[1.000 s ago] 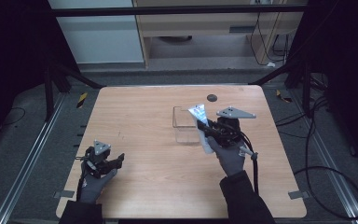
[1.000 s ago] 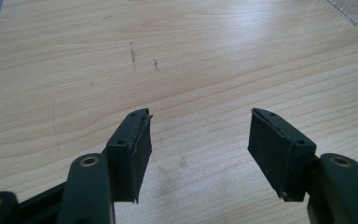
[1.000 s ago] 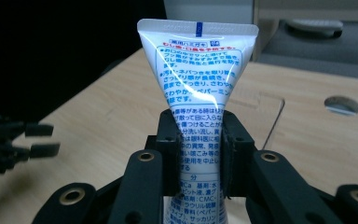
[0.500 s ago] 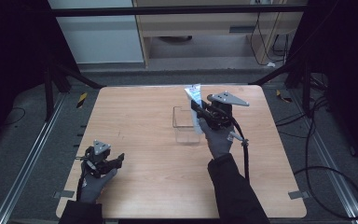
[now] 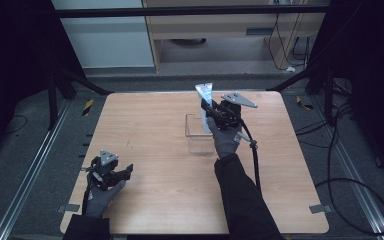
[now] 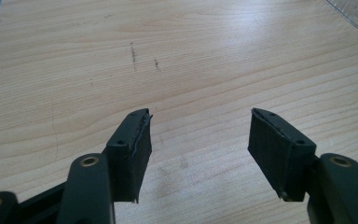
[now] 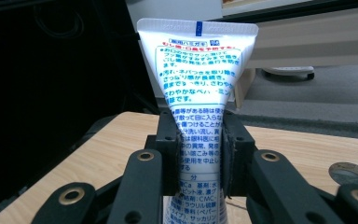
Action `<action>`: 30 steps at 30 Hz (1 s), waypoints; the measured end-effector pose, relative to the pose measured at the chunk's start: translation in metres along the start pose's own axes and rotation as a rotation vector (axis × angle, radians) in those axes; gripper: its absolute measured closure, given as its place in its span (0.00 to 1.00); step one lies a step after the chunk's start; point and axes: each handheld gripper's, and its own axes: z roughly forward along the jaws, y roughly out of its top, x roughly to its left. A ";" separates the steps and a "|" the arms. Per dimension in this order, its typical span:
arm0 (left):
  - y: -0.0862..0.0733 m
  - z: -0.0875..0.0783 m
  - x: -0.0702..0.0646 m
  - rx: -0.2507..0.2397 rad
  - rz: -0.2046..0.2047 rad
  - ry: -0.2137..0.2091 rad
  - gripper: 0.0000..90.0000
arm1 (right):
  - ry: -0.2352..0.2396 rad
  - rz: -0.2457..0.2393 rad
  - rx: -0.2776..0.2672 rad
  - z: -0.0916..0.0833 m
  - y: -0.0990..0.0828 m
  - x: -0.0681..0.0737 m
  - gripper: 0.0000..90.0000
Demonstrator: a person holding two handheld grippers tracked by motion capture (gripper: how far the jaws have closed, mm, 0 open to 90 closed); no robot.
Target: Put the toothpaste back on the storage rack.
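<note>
right tongs [image 5: 209, 111]: clamped on a white tube [image 5: 204, 95] with blue and red print, pads pressing both sides of the lower body in the right gripper view [image 7: 198, 154]. tube held upright, flat crimped end on top, over the far edge of a clear plastic box [image 5: 198, 141]. box resting on the wooden surface [image 5: 150, 135], right of centre, just near of the tube. round dark disc [image 7: 353, 173] lying on the surface at the right in the right gripper view.

left tongs [image 5: 122, 172]: jaws wide apart, holding nothing, low over the near left corner of the surface. bare wood between the pads [image 6: 137, 149] in the left gripper view [image 6: 198, 154]. well apart from box and tube.
</note>
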 end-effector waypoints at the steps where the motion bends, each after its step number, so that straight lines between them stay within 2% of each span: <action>1: 0.000 0.000 0.000 0.000 0.000 0.000 0.42 | -0.005 0.001 0.000 0.002 -0.001 -0.001 0.81; 16: 0.000 0.001 0.000 0.001 -0.001 -0.002 0.42 | -0.054 0.020 -0.019 0.023 -0.032 -0.013 0.80; 23: 0.000 0.000 0.000 0.002 -0.001 -0.002 0.42 | -0.077 -0.001 -0.009 0.029 -0.039 -0.014 0.80; 30: 0.000 0.000 0.000 0.001 0.001 -0.003 0.42 | -0.105 -0.010 0.029 0.035 -0.052 -0.014 0.79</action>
